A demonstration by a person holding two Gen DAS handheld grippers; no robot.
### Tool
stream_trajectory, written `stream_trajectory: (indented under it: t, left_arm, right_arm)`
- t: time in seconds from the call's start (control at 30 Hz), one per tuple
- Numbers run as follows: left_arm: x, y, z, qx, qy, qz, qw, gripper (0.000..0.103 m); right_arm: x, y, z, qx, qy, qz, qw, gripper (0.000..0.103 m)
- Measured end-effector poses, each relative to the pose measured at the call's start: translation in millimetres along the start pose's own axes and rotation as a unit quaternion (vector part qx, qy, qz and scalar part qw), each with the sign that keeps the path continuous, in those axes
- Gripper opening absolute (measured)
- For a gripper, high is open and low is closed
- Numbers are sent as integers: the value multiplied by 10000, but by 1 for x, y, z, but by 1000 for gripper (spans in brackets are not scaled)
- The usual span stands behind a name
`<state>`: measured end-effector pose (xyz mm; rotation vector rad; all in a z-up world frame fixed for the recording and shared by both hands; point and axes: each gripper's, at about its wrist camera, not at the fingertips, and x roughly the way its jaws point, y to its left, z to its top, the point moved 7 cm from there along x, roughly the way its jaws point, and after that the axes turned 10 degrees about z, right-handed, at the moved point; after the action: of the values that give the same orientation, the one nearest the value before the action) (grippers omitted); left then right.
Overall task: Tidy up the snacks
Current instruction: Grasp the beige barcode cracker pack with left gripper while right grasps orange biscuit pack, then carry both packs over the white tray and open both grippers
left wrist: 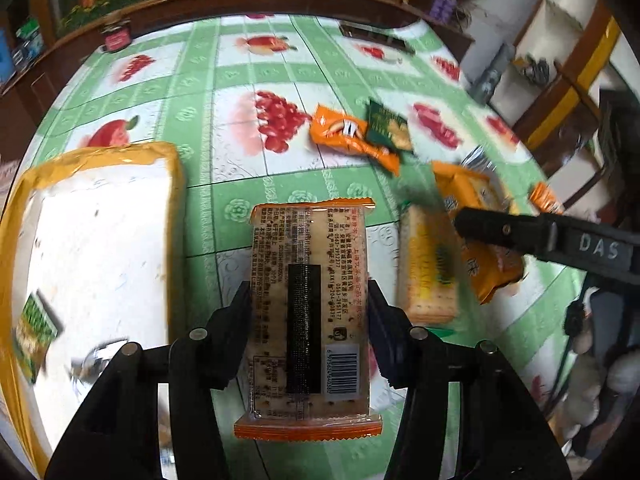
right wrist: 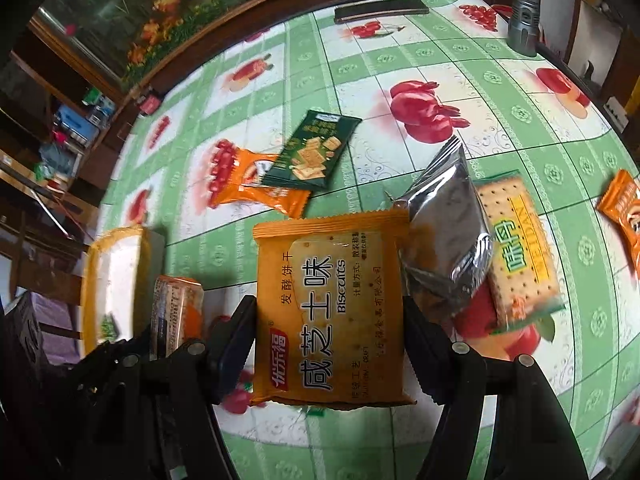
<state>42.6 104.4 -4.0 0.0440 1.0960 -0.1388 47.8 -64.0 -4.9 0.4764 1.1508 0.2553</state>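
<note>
The left gripper (left wrist: 308, 300) is clenching a light, crushable cracker pack (left wrist: 308, 312) by its side edges, just beside the tray (left wrist: 24, 208); the right gripper (right wrist: 328, 320) is likewise pinching a biscuit pack (right wrist: 332, 308) above the bench (right wrist: 400, 72).

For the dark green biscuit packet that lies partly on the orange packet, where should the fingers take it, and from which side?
Probably across the two long edges of the dark green packet, near its far end, coming down from above. That end lies flat on the tablecloth, while the near end overlaps the orange packet, so a grip there might catch both. The packet is thin and flat, and a side approach would likely only push it.
</note>
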Motion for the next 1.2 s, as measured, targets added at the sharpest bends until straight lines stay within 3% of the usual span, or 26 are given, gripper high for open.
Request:
stream_trajectory:
  t: [0.17, 0.37, 0.63, 0.9, 1.2]
  left_arm:
    - [-32, 31, -8, -579, -128, 11, 9982, 52]
    - [-55, 104, -33, -1269, -122, 480, 9907, 52]
    - [-46, 175, -79, -1806, 185, 1023, 9780, 52]
    - [-23, 199, -91, -1838, 489, 911, 9775, 52]
    - [-32, 206, -87, -1883, 424, 498, 9799, 54]
  right_arm:
    - [-13, 25, -4, -99, -3, 462, 9989, 71]
    - [2, 84, -14, -498, 238, 907, 9943, 71]
    - [47, 178, -42, -1224, 754, 1301, 9810, 71]
    - [106, 242, -59, -1776, 1029, 1134, 9721, 71]
    - [141, 249, -63, -1769, 1095, 965, 9733, 73]
